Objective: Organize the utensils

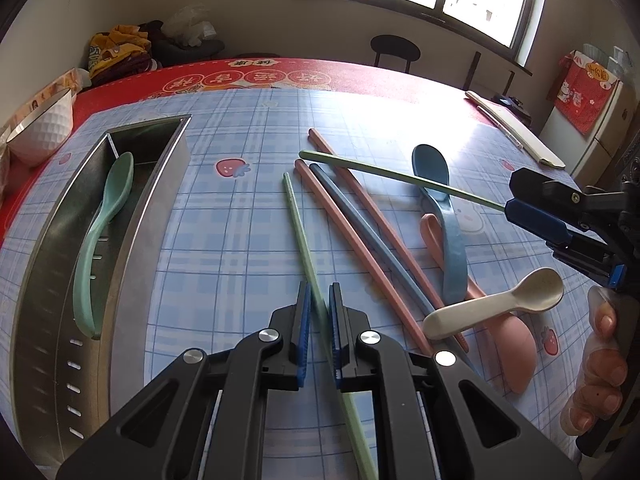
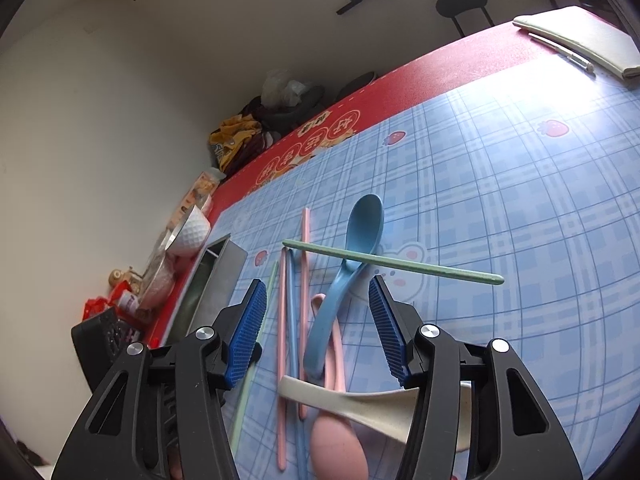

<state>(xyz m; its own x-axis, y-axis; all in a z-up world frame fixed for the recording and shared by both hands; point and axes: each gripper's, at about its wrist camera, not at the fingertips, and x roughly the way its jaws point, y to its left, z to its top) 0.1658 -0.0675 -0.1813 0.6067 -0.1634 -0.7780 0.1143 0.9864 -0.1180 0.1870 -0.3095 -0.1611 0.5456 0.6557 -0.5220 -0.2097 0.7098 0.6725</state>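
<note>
A steel utensil tray (image 1: 148, 200) lies at the left with a green spoon (image 1: 106, 232) inside. My left gripper (image 1: 320, 300) is nearly shut around a green chopstick (image 1: 298, 228) lying on the tablecloth. A second green chopstick (image 1: 384, 176) lies across a blue spoon (image 1: 440, 208). Two pink chopsticks (image 1: 352, 240), a blue chopstick (image 1: 368, 236), a pink spoon (image 1: 512, 344) and a cream spoon (image 1: 500, 308) lie in a pile at the right. My right gripper (image 2: 318, 292) is open above this pile, over the blue spoon (image 2: 344, 276) and cream spoon (image 2: 360, 404).
A white bowl (image 1: 40, 120) stands at the far left beside the tray. A folded cloth with a pen (image 1: 516, 128) lies at the far right of the table. Clutter sits at the back left corner (image 1: 132, 48). A stool (image 1: 394, 50) stands beyond the table.
</note>
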